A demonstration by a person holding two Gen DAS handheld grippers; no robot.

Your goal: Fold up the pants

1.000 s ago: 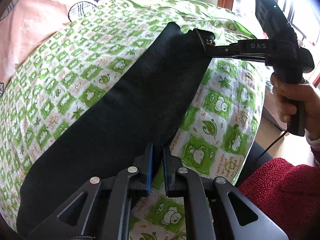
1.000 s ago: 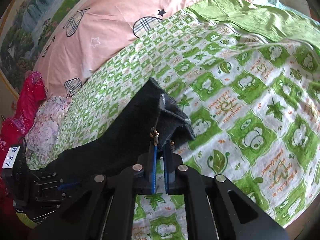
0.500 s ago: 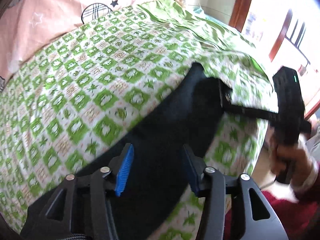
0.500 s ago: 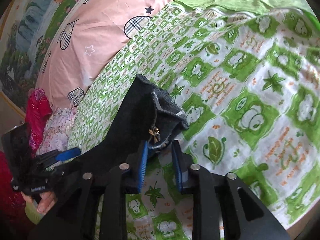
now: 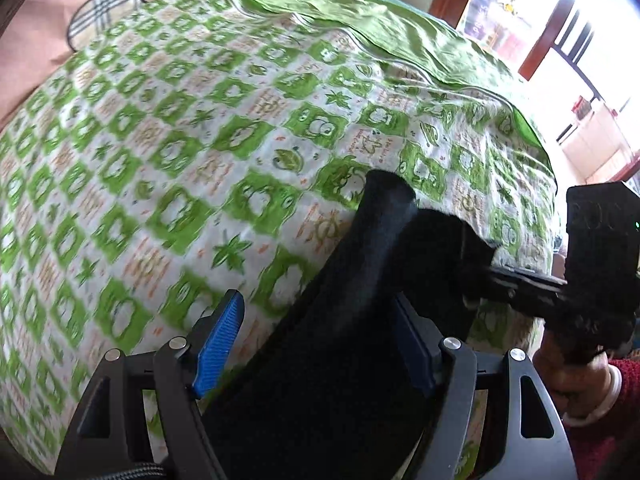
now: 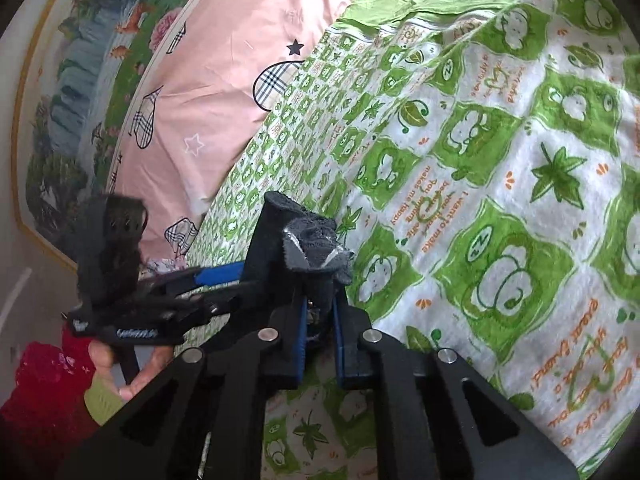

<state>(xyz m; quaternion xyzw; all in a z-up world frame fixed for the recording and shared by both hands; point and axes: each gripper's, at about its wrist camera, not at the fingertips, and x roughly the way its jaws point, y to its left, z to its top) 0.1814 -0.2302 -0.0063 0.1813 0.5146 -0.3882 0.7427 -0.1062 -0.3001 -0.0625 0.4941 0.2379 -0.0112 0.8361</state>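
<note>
Left tongs (image 5: 320,344) spread wide around black pants (image 5: 340,360), right tongs (image 6: 320,344) pinching bunched waistband, pants' lower part cut off

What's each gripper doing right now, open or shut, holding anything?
Left gripper: open, jaws spread either side of the black pants.
Right gripper: partly open, bunched pants edge between the jaws; grip cannot be told.

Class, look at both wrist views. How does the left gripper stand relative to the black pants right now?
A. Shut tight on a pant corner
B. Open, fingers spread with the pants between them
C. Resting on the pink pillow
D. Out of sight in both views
B: the left gripper has its blue pads set wide apart, with the black pants running between them.
</note>
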